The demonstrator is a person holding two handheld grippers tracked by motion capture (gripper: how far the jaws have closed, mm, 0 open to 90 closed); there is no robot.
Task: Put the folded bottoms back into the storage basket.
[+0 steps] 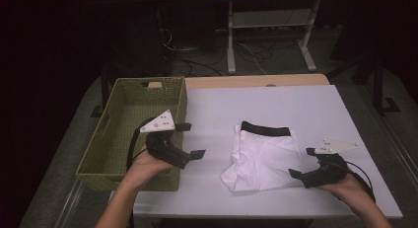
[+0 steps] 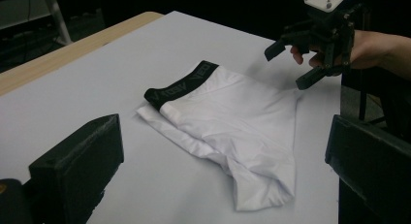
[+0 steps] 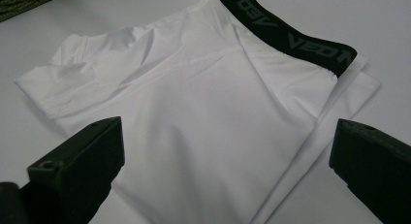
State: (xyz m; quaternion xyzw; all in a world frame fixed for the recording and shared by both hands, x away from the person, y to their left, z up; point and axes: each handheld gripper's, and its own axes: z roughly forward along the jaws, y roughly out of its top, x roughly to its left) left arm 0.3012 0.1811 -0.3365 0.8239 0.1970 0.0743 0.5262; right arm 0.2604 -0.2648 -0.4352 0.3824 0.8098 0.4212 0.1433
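White folded underwear (image 1: 263, 156) with a black waistband (image 1: 265, 130) lies flat on the white table (image 1: 276, 104). In the left gripper view the underwear (image 2: 228, 120) sits between and beyond my jaws. My left gripper (image 1: 190, 139) is open, hovering left of the garment beside the basket. My right gripper (image 1: 302, 162) is open at the garment's right edge; the right gripper view shows the underwear (image 3: 203, 112) close under its spread jaws. The right gripper (image 2: 291, 64) also appears far off in the left gripper view, held by a hand.
A green woven basket (image 1: 123, 134) stands at the table's left side, a small tan object (image 1: 155, 85) at its far wall. A wooden strip (image 1: 256, 81) runs along the far table edge. Cables and white desk legs (image 1: 268, 35) lie on the floor behind.
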